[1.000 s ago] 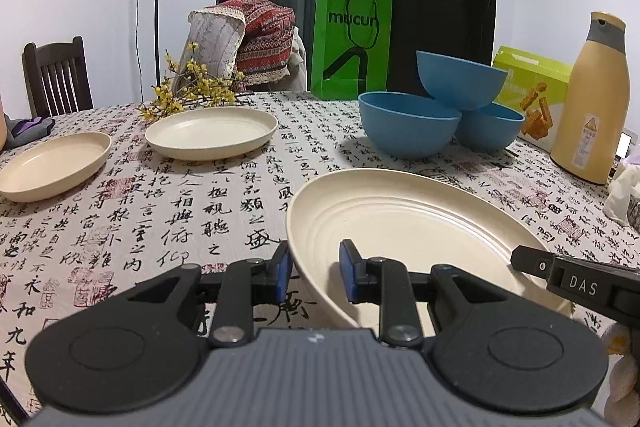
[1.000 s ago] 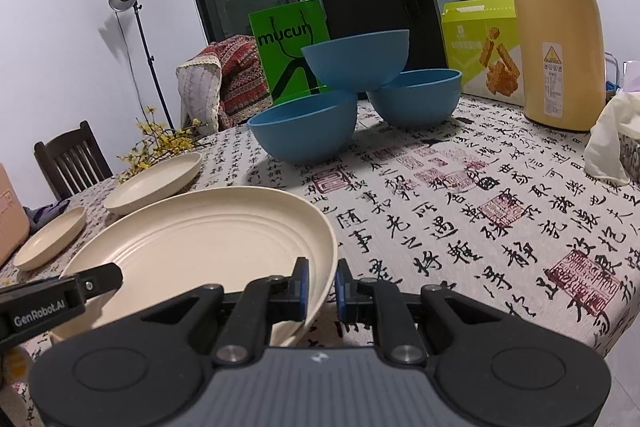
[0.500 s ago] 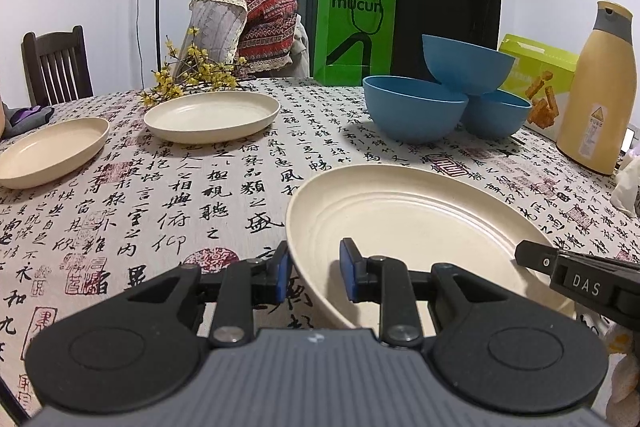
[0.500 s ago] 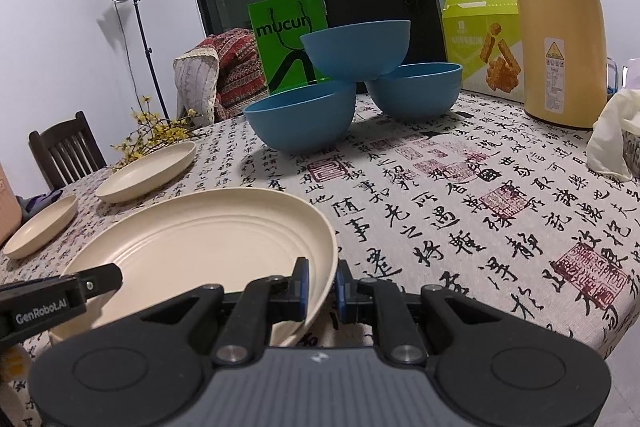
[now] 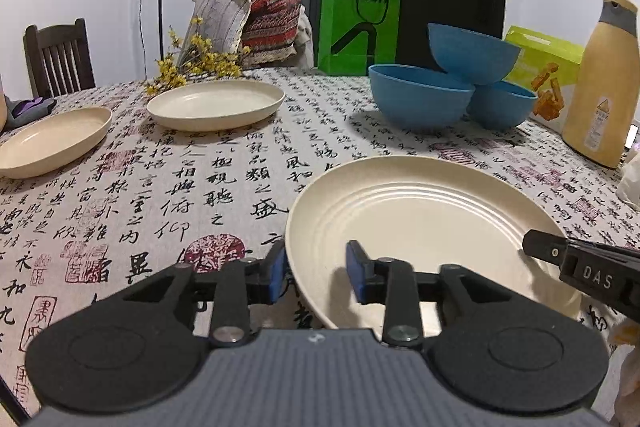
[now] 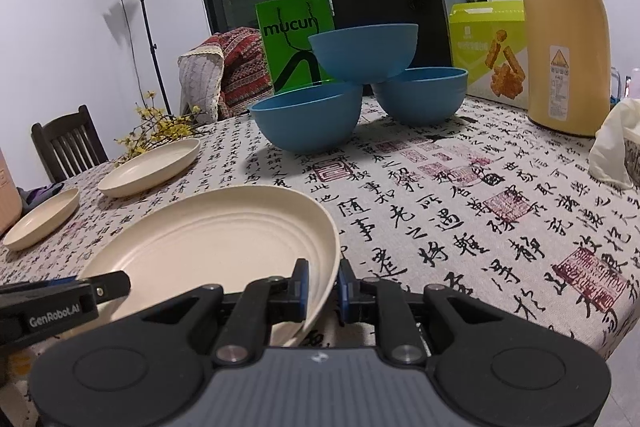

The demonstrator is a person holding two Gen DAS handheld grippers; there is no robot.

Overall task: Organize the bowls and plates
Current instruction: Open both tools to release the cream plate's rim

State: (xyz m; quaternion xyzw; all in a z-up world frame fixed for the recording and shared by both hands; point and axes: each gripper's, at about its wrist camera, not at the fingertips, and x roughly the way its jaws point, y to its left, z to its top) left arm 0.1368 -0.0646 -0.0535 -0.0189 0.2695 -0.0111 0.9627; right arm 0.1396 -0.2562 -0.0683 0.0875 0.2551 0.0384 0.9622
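Observation:
A large cream plate (image 5: 420, 219) (image 6: 216, 235) lies at the near edge of the table, between my two grippers. My left gripper (image 5: 316, 273) straddles its left rim. Its jaws are opening: the inner pad stands clear of the plate. My right gripper (image 6: 322, 285) is shut on the right rim, pads close on both sides, its jaws just starting to part. Two smaller cream plates (image 5: 216, 105) (image 5: 52, 141) sit at the far left. Two blue bowls (image 5: 420, 99) (image 5: 500, 103) stand at the back, with a third (image 5: 472, 55) perched on top.
A tall yellow flask (image 5: 600, 87) stands at the right. Behind the bowls are a green bag (image 5: 360, 19), a black bag (image 5: 452, 7) and a snack box (image 5: 548, 75). Yellow flowers (image 5: 196, 63) lie at the back left, with a chair (image 5: 56, 59) beyond. The table's near-right edge (image 6: 624, 327) is close.
The left jaws have spread apart off the plate's rim. The right jaws have parted very slightly. The plate and both hands have stayed nearly in place.

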